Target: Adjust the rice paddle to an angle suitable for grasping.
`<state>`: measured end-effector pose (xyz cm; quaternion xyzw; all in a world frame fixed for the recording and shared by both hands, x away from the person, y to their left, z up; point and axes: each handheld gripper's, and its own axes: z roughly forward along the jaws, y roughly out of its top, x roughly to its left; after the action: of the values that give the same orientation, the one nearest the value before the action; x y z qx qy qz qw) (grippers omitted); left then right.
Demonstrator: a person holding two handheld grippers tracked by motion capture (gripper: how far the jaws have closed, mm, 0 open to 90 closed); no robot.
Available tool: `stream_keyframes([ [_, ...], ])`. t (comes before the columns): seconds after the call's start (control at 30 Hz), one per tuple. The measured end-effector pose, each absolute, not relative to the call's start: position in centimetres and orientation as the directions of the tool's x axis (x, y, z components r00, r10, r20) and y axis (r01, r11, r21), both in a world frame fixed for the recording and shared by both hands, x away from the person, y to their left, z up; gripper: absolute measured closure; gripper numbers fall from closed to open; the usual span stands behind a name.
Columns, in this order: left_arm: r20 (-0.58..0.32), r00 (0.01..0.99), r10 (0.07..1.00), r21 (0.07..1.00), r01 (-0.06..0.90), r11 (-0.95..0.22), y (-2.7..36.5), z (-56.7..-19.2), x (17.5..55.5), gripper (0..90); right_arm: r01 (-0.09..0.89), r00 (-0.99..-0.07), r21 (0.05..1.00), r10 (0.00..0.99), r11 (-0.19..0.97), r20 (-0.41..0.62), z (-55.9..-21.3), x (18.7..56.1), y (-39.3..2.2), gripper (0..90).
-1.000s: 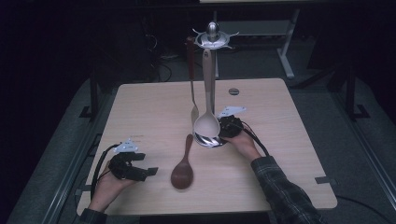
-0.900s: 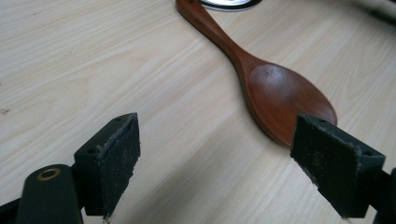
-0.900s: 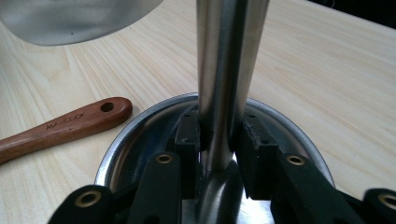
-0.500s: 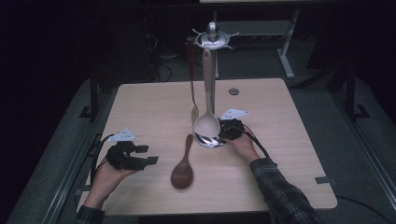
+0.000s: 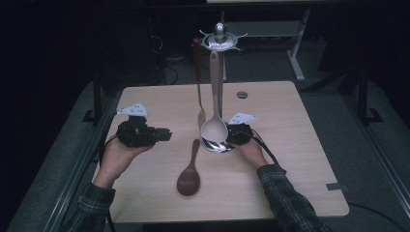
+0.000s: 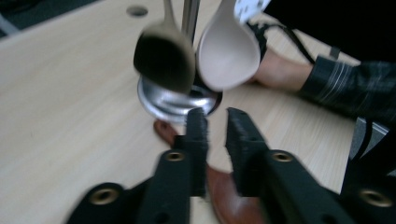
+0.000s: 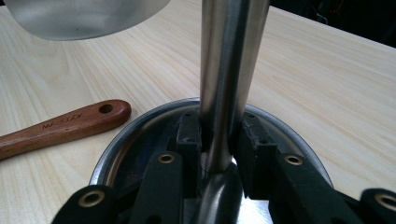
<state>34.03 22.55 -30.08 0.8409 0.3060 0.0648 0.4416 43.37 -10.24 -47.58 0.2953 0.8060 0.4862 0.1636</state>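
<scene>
Clamping the steel pole (image 7: 229,79) of the utensil stand, the right gripper (image 7: 218,140) has its pads pressed on both sides of the pole just above the round base (image 7: 140,126). The pole's long axis runs vertical, straight up from between the fingers to the hook crown (image 5: 220,38) at the top.

The left gripper (image 6: 217,126) is held above the table, well apart from the stand; its jaws have just been closing, and a narrow gap is seen between them with nothing gripped. The wooden spoon (image 5: 190,170) is seen flat on the table below and ahead of those fingers, long axis running away from the person, bowl nearest the person, handle end (image 7: 105,111) almost at the base rim.

Two utensils are hung from the crown: a pale ladle (image 5: 214,126) and a dark-handled spoon (image 5: 199,92), both hanging bowl-down beyond the left fingertips.

The surface is a light wood-grain table (image 5: 300,159) with a round cable hole (image 5: 241,94) at the far side. Grey carpet and dark surroundings are seen around it.
</scene>
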Motion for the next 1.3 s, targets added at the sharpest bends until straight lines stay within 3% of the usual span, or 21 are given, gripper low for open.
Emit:
stream_keyframes([
  [0.1, -0.158, 0.822, 0.548, 0.786, 0.441, -0.434, 21.7, -28.4, 34.9, 89.5, 0.317, -0.773, 0.880, 0.634, 0.354, 0.024, -47.6, 43.4, -10.2, 72.2],
  [0.8, -0.044, 0.882, 0.469, 0.842, 0.286, -0.458, 15.8, -14.3, 39.3, 90.0, 0.321, -0.772, 0.878, 0.635, 0.354, 0.026, -47.6, 43.4, -10.2, 72.2],
  [1.3, -0.021, 0.870, 0.493, 0.849, 0.276, -0.451, 14.5, -12.3, 41.5, 90.0, 0.323, -0.771, 0.878, 0.636, 0.354, 0.027, -47.6, 43.4, -10.2, 72.2],
])
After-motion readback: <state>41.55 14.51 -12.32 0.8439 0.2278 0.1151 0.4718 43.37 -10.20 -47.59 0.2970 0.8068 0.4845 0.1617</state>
